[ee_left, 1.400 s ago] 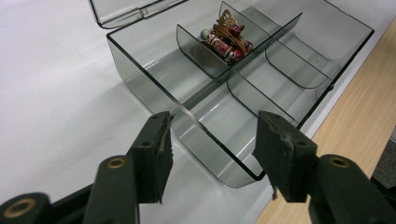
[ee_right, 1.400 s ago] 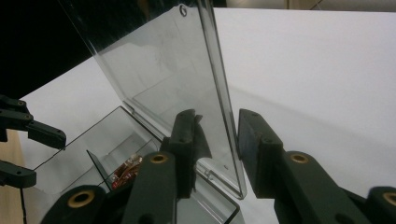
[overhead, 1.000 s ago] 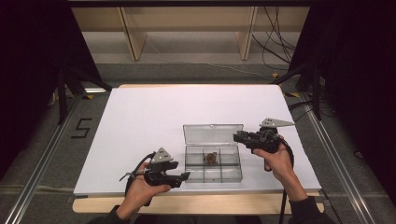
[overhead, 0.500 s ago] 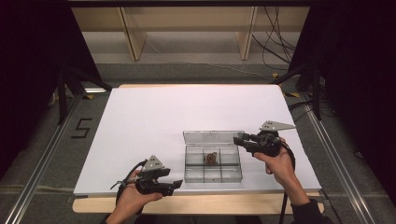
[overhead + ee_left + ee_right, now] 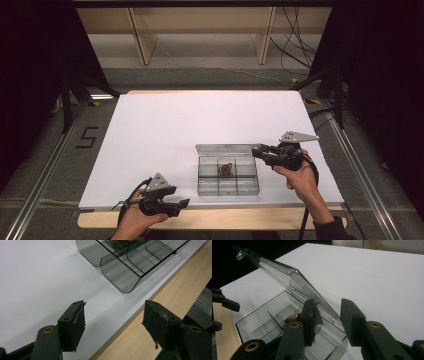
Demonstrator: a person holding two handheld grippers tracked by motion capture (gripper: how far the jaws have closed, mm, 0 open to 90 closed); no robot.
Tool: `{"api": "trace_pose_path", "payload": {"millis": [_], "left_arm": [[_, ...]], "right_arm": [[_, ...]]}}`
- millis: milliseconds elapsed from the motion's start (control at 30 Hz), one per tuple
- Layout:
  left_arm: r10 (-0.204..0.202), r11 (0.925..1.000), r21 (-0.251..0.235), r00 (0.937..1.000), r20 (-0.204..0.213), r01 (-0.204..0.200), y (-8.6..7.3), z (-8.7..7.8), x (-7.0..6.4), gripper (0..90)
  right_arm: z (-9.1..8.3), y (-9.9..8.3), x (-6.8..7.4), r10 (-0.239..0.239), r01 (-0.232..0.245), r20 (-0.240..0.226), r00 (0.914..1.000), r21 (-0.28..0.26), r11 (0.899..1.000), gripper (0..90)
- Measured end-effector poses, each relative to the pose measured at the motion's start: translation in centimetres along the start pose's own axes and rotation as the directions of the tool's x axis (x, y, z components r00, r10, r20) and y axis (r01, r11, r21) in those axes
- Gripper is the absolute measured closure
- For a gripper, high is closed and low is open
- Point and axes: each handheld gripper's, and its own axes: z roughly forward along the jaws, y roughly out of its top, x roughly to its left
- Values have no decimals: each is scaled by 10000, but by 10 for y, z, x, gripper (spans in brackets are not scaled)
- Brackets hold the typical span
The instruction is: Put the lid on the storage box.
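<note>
On the white surface, near its front edge, the clear compartment box sits with its lid raised and tilted; closing or emptying it looks still ahead. My right claw, jaws narrow, straddles the lid's edge. My left claw hangs wide and empty. A small brown item lies in one middle compartment.

Lab recording bay, black curtains, floor rails (cables trailing)

Left gripper and right gripper: black bodies, brass-ringed screws, grey triangular top plates, trailing black cables (right sleeve dark).
</note>
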Motion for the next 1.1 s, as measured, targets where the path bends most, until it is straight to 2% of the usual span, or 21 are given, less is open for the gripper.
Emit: {"api": "trace_pose_path", "payload": {"millis": [100,133,233,267,300,333,367,400,500,533,567,633,667,700,767,800,867,933,967,1033,1100], "left_arm": [[-45,10000,34,10000,-47,45,-2,-1,-1,336],[23,10000,47,10000,45,-23,-3,-2,-2,336],[-28,10000,-32,10000,34,28,-5,-2,-3,335],[61,10000,47,10000,-53,-61,-6,-3,-3,336],[61,10000,47,10000,-53,-61,-6,-3,-3,335],[33,10000,10,10000,22,-33,-6,-3,-4,335],[111,9999,61,9998,157,-112,-7,-3,-4,335],[66,10000,-23,9998,176,-65,-7,-3,-5,335],[130,9999,26,9998,117,-131,-8,-3,-6,335],[128,9999,10,9998,122,-128,-9,-3,-6,335],[93,10000,-14,9999,128,-93,-9,-3,-6,335],[124,9999,35,9999,115,-124,-10,-4,-6,335],[88,9999,49,9998,158,-89,-10,-4,-7,335],[88,9999,49,9998,158,-89,-10,-4,-7,336],[123,9999,53,9999,110,-124,-11,-4,-8,335],[106,9999,35,9998,165,-107,-12,-5,-9,335],[287,9996,27,9995,106,-287,-12,-5,-8,335],[334,9994,33,9992,205,-334,-12,-7,-9,334],[137,9999,-76,9997,191,-135,-13,-7,-10,333],[145,9999,-86,9996,229,-143,-13,-7,-10,327],[406,9992,21,9991,145,-406,-14,-9,-10,324]], "right_arm": [[-1,-1,-1,-247,248,66,9997,-85,9997,662],[-2,-2,1,73,-73,-45,10000,-20,10000,664],[-3,-2,0,-224,224,39,9997,-122,9997,669],[-5,-3,3,75,-75,-41,10000,7,10000,670],[-5,-3,3,75,-75,-41,10000,7,10000,670],[-5,-3,1,-169,169,19,9999,-102,9998,671],[-5,-4,4,115,-115,-31,9999,-60,9999,671],[-5,-4,2,-115,115,-8,9999,-158,9998,674],[-7,-5,4,-57,57,16,10000,-136,9999,677],[-7,-5,4,-225,226,73,9997,-137,9997,677],[-7,-6,6,70,-70,-8,10000,-102,9999,677],[-8,-6,6,-134,134,-1,9999,-129,9998,677],[-9,-7,8,126,-127,-66,9999,-204,9997,678],[-9,-7,8,126,-127,-66,9999,-204,9997,678],[-10,-7,7,-219,220,68,9997,-230,9995,678],[-13,-8,10,176,-176,17,9998,-47,9998,680],[-12,-8,9,-180,181,54,9998,-247,9995,681],[-12,-9,10,-143,143,-10,9999,-306,9994,682],[-14,-9,13,110,-110,-18,9999,-181,9998,683],[-15,-10,13,-12,13,86,10000,-125,9999,683],[-16,-12,14,-172,173,22,9998,-180,9997,683]]}}
